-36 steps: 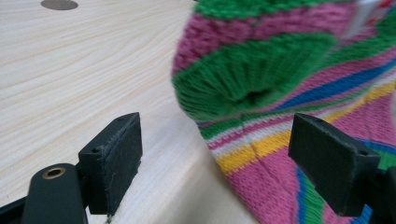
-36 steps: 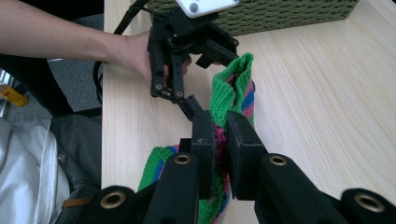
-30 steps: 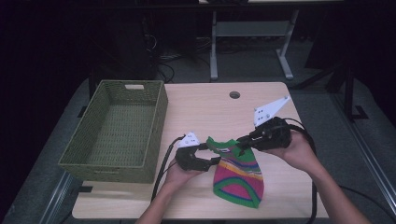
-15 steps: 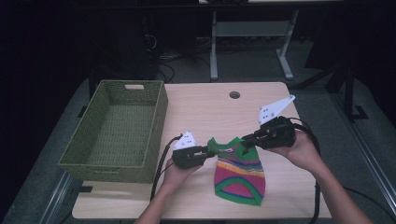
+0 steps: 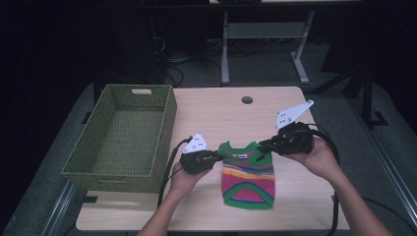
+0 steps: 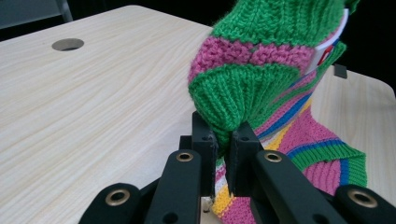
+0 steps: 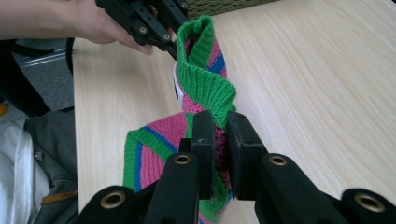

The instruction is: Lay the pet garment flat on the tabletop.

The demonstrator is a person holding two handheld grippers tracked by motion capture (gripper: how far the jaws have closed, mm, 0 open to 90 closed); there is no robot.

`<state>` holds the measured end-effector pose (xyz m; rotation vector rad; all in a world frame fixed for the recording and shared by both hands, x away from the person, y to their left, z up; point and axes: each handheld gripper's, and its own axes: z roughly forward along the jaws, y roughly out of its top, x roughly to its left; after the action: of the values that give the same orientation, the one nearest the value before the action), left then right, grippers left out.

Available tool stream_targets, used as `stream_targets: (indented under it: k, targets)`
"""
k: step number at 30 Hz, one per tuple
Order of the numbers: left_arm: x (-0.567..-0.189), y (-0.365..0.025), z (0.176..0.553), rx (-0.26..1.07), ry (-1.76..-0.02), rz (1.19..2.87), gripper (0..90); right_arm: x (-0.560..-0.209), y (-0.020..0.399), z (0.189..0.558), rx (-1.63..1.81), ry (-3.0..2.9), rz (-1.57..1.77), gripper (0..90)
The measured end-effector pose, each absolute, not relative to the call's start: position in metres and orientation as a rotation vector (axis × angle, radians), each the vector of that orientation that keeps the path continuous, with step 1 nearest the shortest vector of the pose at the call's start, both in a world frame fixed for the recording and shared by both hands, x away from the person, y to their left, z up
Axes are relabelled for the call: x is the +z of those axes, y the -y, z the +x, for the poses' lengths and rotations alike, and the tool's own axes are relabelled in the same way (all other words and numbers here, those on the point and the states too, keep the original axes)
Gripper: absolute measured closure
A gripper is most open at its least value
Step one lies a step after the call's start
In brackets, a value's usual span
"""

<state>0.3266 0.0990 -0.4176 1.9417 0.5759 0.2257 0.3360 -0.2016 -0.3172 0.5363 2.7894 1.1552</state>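
Small striped knit sweater (image 5: 247,172), green trim, pink, yellow, blue bands

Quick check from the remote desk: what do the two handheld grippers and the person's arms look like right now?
Both are black two-jaw tools. The left gripper and right gripper each carry a pale three-cornered plate on top, dotted with small dark spots, and trail a black cable. Up close, the jaws are flat black bars on linkages with brass-ringed pivot holes. The forearms are bare, with no sleeves.
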Motion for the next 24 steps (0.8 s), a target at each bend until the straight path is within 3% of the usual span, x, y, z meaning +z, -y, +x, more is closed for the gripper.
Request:
stream_targets:
  k: [24]
  targets:
    - [-0.434, -0.092, 0.347, 0.227, -0.711, 1.955, 83.6, -0.347, 0.211, 0.374, 1.090, -2.758, 0.789, 81.3]
